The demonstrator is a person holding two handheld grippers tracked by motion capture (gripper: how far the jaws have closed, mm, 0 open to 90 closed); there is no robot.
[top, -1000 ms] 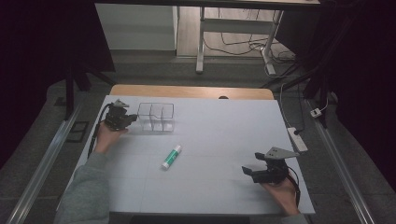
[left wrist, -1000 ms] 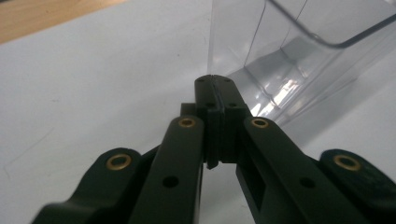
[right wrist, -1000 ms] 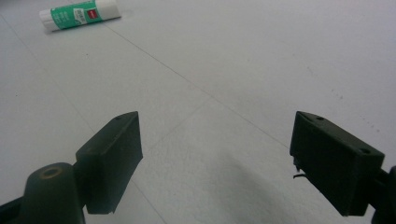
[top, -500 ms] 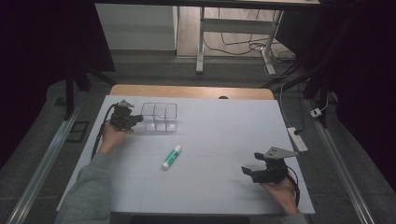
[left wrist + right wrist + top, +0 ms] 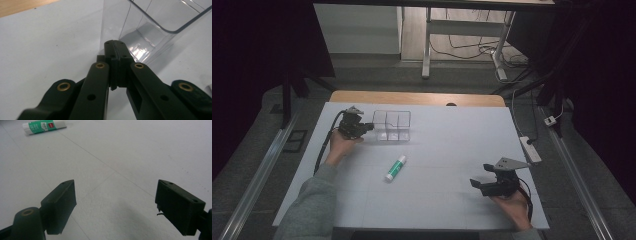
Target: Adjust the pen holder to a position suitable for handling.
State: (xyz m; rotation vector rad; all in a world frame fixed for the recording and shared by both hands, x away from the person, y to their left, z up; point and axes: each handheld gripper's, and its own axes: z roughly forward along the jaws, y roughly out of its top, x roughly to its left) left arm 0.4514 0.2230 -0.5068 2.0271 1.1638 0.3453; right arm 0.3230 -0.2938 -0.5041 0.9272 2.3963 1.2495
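Note:
A clear plastic divided box [image 5: 392,125] stands at the back left of the white table [image 5: 447,145]. My left gripper [image 5: 356,125] is at the box's left side, shut, with its tips up against the near corner of the clear box [image 5: 150,27]; I see nothing between the left gripper's [image 5: 115,46] jaws. A green-and-white glue stick [image 5: 395,167] lies flat near the table's middle, apart from both grippers. My right gripper [image 5: 486,186] hovers low at the front right, open and holding nothing. In the right gripper view, the glue stick [image 5: 43,126] lies far ahead of the right gripper [image 5: 117,205].
A wooden strip [image 5: 417,97] runs along the table's back edge. A white power strip [image 5: 530,149] lies off the right edge. Metal rails [image 5: 259,175] flank the table. Desk legs and cables [image 5: 472,45] stand beyond on the floor.
My left gripper has moved right, up to the clear box's left side. The right gripper and the glue stick have stayed put.

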